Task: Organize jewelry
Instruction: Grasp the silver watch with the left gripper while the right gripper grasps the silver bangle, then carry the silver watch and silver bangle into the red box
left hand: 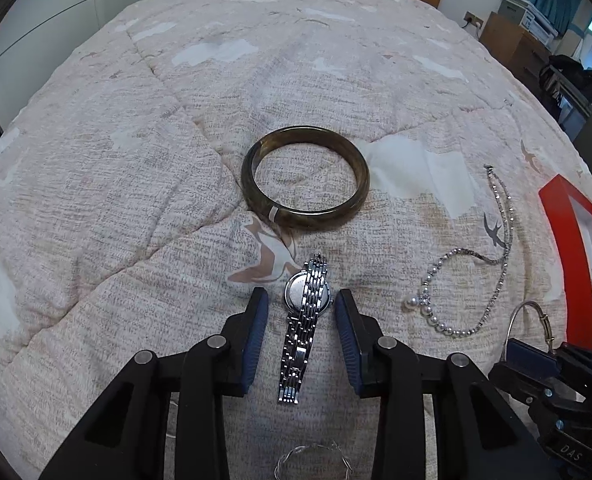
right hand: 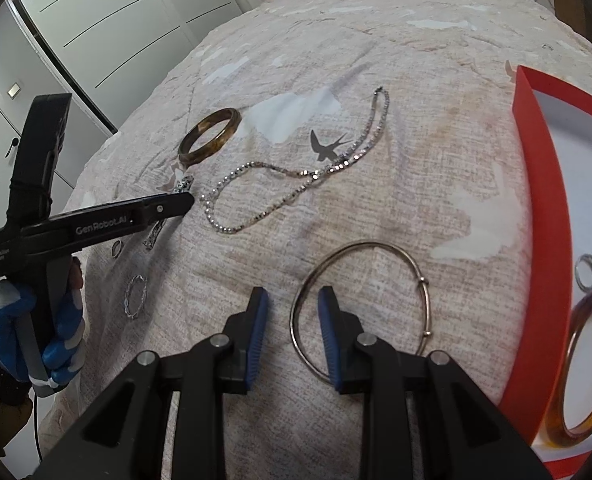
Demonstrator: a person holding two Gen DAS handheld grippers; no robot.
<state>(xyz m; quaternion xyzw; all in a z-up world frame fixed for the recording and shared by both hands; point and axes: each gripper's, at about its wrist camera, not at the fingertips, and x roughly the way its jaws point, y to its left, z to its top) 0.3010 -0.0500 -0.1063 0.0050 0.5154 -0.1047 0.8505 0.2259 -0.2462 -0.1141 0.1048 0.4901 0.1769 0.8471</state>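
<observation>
A: Watch [left hand: 306, 320] lies on the bed between the left claw [left hand: 302, 304] pads, band running along the fingers, bangle [left hand: 305, 178] just beyond.
B: Left claw open, nothing gripped. Right claw [right hand: 292, 300] open, straddling the wire bracelet [right hand: 362, 308] rim.

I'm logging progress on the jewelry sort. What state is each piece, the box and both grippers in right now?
Watch: flat on bedspread, between open left gripper fingers.
Dark bangle: on bedspread.
Necklace: loose on bedspread.
Thin wire bangle: on bedspread, right gripper open astride its rim.
Amber bangle: inside red box.
Ring: inside box.
</observation>
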